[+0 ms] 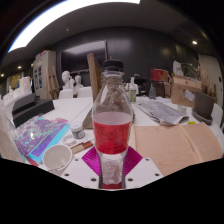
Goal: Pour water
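Red liquid half fills the bottle (112,118), standing capped between our tongs (112,166); whether they pinch it we cannot tell. A cup (57,157) waits left. We should tilt slowly, uncapped first.

We find no text, label, brand, number or sign that we can read. The bottle (112,115) between the fingers of the gripper (112,172) carries no label that we can make out; it shows only red liquid behind clear plastic. The papers (163,108) beyond the fingers to the right bear markings too small for us to read, and the crinkled bag (40,137) to the left shows colours but no legible print.
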{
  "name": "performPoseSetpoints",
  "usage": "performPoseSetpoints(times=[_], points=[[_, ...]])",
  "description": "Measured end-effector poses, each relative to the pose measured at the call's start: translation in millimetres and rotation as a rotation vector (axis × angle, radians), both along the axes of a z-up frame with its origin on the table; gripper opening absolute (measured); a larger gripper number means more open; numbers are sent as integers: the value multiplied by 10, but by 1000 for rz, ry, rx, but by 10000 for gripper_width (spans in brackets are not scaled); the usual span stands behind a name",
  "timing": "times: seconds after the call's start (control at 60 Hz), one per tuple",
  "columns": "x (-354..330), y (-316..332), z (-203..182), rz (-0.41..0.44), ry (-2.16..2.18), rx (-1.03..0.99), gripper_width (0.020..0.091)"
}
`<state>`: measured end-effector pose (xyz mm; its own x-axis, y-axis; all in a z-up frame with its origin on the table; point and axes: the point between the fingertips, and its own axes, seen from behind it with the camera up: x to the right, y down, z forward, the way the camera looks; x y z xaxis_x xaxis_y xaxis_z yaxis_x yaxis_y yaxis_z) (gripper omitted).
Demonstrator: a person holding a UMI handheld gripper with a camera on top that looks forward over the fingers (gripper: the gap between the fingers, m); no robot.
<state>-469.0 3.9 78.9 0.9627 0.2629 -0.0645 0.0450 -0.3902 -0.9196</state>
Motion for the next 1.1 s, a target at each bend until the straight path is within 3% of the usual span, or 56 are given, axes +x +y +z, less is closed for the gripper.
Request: performPoseSetpoints(times=[0.15,0.333,0.383,0.483,0.533,0.75,1.1], points=[[-52,-21,-132,19,-20,31,287],[-15,-49,-136,5,-18,25,446],[15,-76,-135,-1,-17,12,516],[32,-162,-67,-8,1,-27,770],[51,-215,-7,-18,13,-48,822],[233,-674,396,-76,68,-159,852],[585,-2173,1229,-112,-11,-207,855]])
